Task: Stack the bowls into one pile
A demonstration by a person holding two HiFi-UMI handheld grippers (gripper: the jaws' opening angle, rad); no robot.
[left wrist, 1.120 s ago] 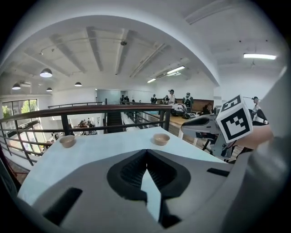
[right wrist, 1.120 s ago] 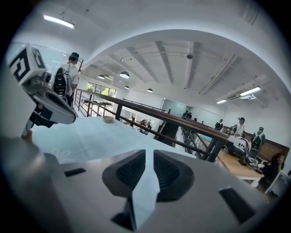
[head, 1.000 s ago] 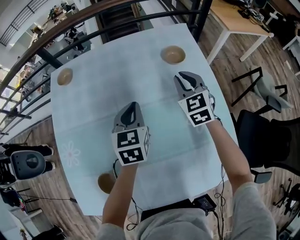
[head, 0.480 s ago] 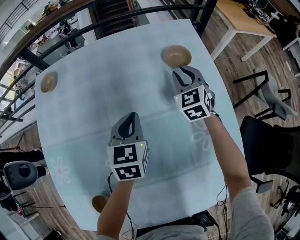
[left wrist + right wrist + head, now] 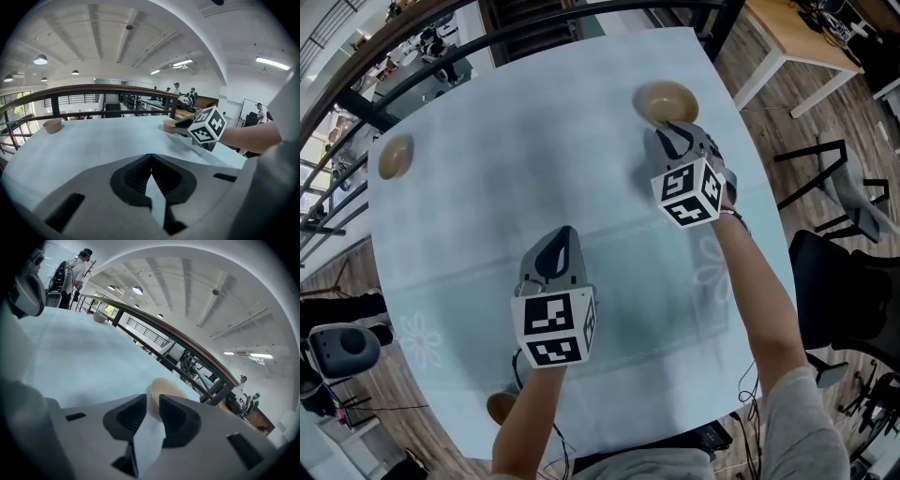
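Right tongs (image 5: 673,133): parted, empty, brought down to the bowl (image 5: 667,99) just ahead, so first grasp close. Left tongs (image 5: 562,234): shut, empty, well back over surface (image 5: 487,187).

A: What's the count?
B: Three bowls: far-right bowl (image 5: 667,101), far-left bowl (image 5: 395,157), near-edge bowl (image 5: 501,408).
A: Anything else?
B: Two grippers, left gripper (image 5: 565,232) and right gripper (image 5: 673,130). One desk (image 5: 506,169).

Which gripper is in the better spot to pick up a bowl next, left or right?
Probably right. The right gripper has open jaws just short of the far right bowl; the left gripper is shut over the table, away from any bowl.
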